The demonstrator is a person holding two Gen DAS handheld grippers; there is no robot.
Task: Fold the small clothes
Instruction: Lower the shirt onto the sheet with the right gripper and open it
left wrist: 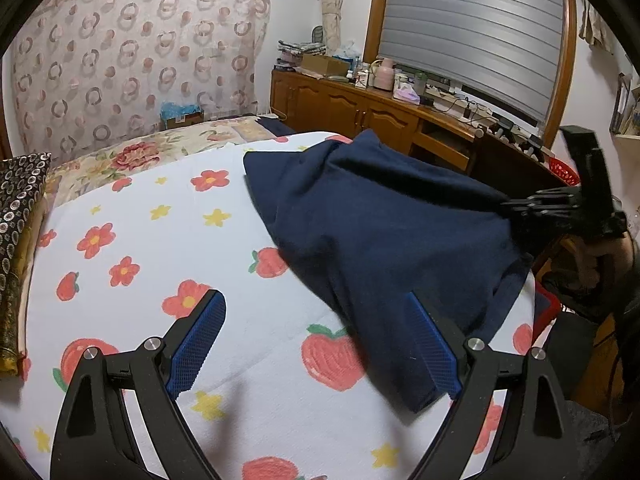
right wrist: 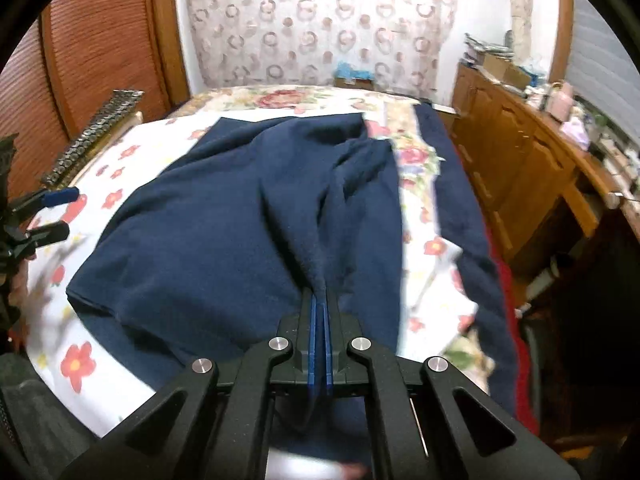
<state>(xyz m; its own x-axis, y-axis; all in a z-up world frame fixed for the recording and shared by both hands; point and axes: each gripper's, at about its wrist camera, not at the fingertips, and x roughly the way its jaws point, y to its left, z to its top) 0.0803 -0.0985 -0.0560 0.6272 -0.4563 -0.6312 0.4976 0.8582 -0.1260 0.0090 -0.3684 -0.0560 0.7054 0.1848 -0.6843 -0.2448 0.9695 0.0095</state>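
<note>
While the navy garment point(right wrist: 224, 216) lies rumpled and unfolded toward the bed's point(left wrist: 256, 368) right edge, folding has barely begun: right gripper point(right wrist: 319, 300) clenched on a cloth ridge, left gripper point(left wrist: 320, 344) spread wide, holding nothing, near hem between its pads.

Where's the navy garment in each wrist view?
Left wrist: navy garment right of centre, its near edge by the open left gripper.
Right wrist: navy garment fills the centre, pinched in the shut right gripper.
Shared landmark: the circle-patterned curtain.
</note>
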